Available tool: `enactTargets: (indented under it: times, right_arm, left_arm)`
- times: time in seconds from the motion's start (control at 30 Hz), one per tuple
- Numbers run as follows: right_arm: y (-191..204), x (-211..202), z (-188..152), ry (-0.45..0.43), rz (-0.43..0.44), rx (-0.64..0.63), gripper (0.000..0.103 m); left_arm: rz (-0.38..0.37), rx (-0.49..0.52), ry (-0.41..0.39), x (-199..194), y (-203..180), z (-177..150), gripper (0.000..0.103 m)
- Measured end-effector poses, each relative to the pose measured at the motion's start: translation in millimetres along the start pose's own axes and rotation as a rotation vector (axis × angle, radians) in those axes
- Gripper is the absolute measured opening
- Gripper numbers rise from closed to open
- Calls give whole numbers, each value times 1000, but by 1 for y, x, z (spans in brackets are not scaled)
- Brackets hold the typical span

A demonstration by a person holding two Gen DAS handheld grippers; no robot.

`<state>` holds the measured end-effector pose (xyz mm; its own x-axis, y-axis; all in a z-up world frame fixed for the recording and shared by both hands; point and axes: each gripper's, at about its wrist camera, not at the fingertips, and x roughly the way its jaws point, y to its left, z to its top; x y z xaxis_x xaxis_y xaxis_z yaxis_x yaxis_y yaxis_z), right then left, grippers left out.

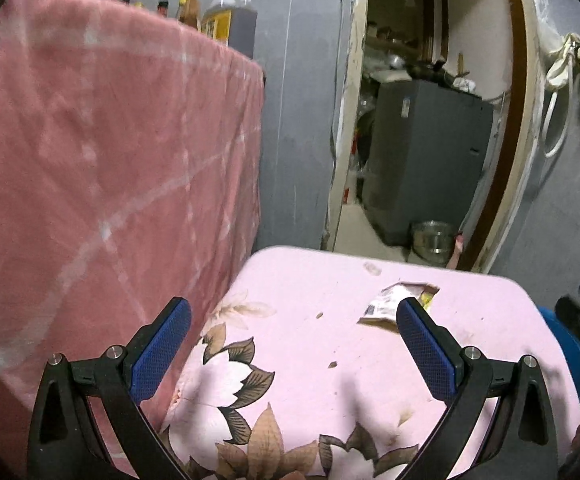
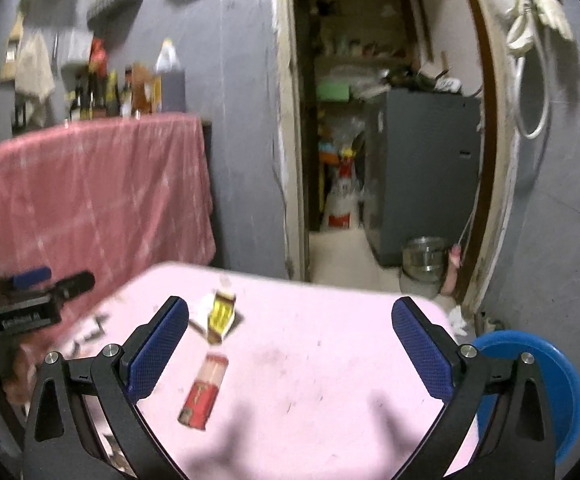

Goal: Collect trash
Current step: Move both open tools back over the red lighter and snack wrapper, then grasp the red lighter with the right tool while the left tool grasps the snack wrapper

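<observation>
A pink flowered table point(image 1: 330, 344) lies under both grippers. On it a torn white and yellow wrapper point(image 1: 394, 300) lies by the right finger of my left gripper point(image 1: 294, 320), which is open and empty. In the right wrist view the same wrapper shows as a yellow packet point(image 2: 223, 314), and a red and pink carton point(image 2: 204, 392) lies flat nearer to me. My right gripper point(image 2: 290, 320) hangs open above the table point(image 2: 330, 340) with nothing in it. The left gripper point(image 2: 46, 292) shows at the left edge of that view, held by a hand.
A pink cloth point(image 1: 102, 168) drapes a counter at the left, with bottles point(image 1: 230, 12) on top. A blue bin point(image 2: 530, 384) stands off the table's right side. Beyond is a doorway with a grey cabinet point(image 1: 422, 160) and a steel pot point(image 1: 432, 236) on the floor.
</observation>
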<state>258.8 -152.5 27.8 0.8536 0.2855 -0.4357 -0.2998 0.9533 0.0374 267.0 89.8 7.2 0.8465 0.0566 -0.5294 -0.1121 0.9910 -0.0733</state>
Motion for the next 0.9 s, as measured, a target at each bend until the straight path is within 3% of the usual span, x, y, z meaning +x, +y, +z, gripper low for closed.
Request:
enactTargets:
  times: [0.1,0.17,0.3,0.6,0.67,0.8,0.9]
  right_arm:
    - [5,18,-7,100,17,-16,94]
    - [6,27,-12,154,36,-21,83]
    - [10,43,-23,251,87,-22,78]
    - [35,67,-42,393,150,-86,74]
    - [39,71,-46,423,156,-106,66]
    - [39,76,-45,448,167,-99,65]
    - [38,80,-43,459,173,-87,57]
  left_arm:
    - [7,-3,47,13,5,-1,101]
    - [17,-3,80,21,7,-2,101]
    - [20,-22,131,34,11,-3,101]
    - [44,-17,206,51,13,-7,101]
    - [47,-16,217,53,14,-8,101]
    - [43,-16,238,60,15,-8,101]
    - [34,-20,250,63,15,-8,100]
